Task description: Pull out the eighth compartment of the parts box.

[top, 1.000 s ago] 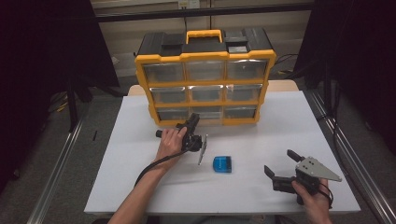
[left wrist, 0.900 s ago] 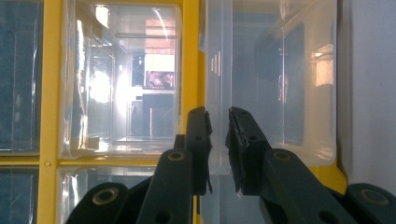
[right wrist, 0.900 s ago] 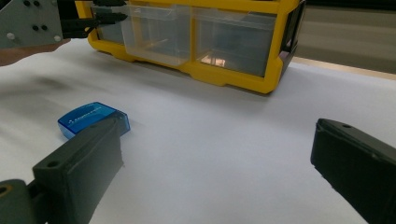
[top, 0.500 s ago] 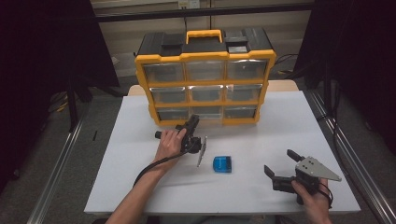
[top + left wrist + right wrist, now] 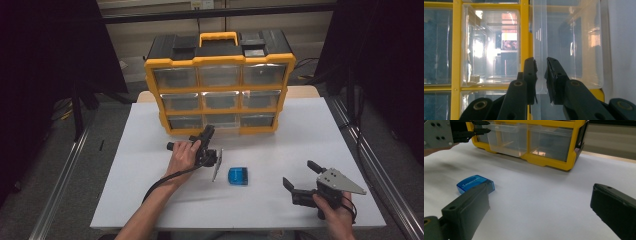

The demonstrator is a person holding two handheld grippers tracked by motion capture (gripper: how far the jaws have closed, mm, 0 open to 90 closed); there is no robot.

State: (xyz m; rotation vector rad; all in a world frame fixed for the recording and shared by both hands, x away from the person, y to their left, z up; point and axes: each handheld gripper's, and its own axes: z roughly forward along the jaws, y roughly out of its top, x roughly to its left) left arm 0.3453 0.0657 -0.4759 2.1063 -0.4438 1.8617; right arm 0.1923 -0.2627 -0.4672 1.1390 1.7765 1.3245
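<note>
A yellow and black organizer [image 5: 220,60] with clear drawers stands at the back of the white table [image 5: 310,130]. Its bottom middle drawer [image 5: 506,142] sticks out a little. My left gripper [image 5: 209,131] is at that drawer, and its jaws are shut on the clear front lip [image 5: 540,37]. In the left gripper view, the left gripper [image 5: 540,62] has the plastic pinched between its pads. A small blue translucent box [image 5: 238,176] lies flat on the table near the middle. My right gripper [image 5: 298,173] rests open at the front right, and the blue box [image 5: 475,183] lies ahead of its left jaw.
The organizer's other drawers look closed. A person's hands and forearms come in from the front edge. A cable trails from the left gripper toward the front. Dark curtains and metal rails flank the table.
</note>
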